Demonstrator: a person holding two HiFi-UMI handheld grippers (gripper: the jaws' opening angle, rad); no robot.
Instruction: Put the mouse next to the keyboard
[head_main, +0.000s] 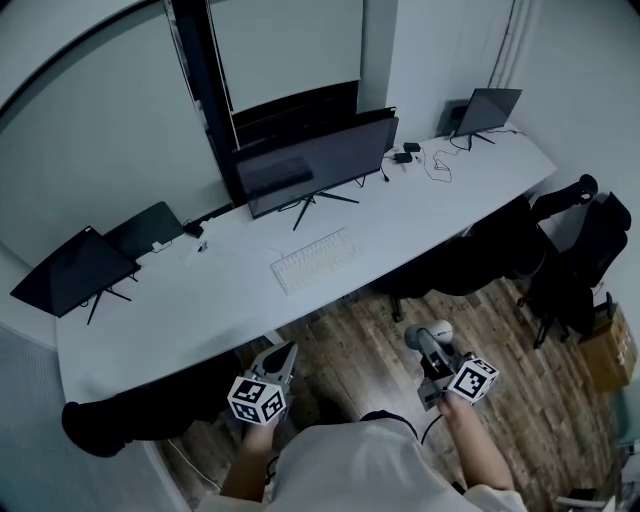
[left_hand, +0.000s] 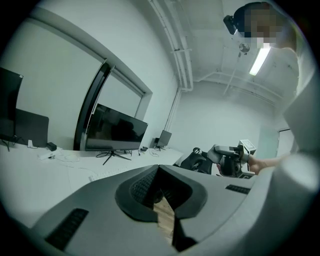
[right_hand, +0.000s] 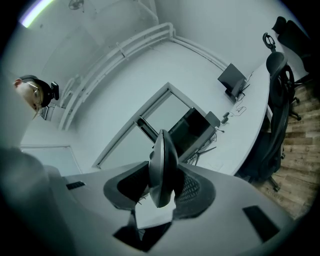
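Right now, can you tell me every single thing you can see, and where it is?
desk: one, white, long, along the wall
big screen: one, black, middle of desk
smaller screens: three, black, two at desk's left end, one at its right end
keyboard: one, white, in front of big screen
mouse: one, grey, between the right gripper's jaws, off the desk
chairs: at least two, black, by desk's right half
box: one, brown, floor at far right
floor: one, brown wood, under everything
left gripper: one, grey, shut and empty, over floor
right gripper: one, grey, shut on mouse
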